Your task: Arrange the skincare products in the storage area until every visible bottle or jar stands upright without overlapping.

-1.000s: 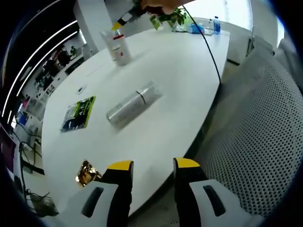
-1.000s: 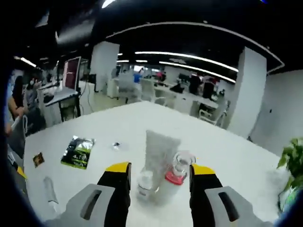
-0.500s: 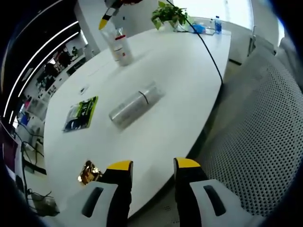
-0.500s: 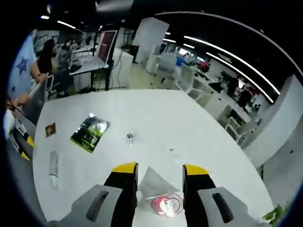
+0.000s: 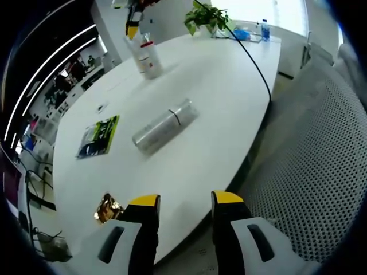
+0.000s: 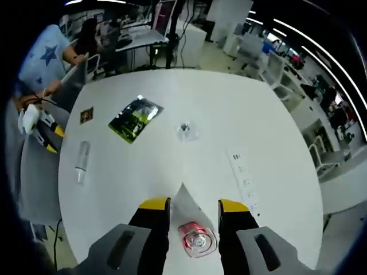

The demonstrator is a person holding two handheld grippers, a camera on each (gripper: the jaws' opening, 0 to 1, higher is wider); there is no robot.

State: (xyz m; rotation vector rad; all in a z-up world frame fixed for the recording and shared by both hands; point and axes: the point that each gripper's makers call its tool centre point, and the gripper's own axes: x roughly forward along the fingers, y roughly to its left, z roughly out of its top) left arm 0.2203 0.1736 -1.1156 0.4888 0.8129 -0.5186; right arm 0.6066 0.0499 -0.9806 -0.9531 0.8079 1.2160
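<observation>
Left gripper (image 5: 183,200) jaws wide, empty. Clear cylindrical bottle (image 5: 163,125) lies flat straight ahead, long axis slanting right-and-away. Right gripper (image 6: 191,205) jaws part-open astride upright red-capped bottle (image 6: 197,241); grip unclear. White tube (image 5: 144,54) stands far ahead of left jaws.

The left hand-held gripper (image 5: 183,201) is hovering at the near edge of the counter (image 5: 218,86), its yellow-tipped jaws standing apart with nothing between them. In the right gripper view it is showing small at 9 o'clock, beside the person's sleeve (image 6: 43,60).

The right hand-held gripper (image 6: 192,206) is looking steeply down at the counter, its jaws parted either side of a red cap (image 6: 198,243); whether they are touching it cannot be told. In the left gripper view it is showing at 11 o'clock, tips pointing down.
</observation>
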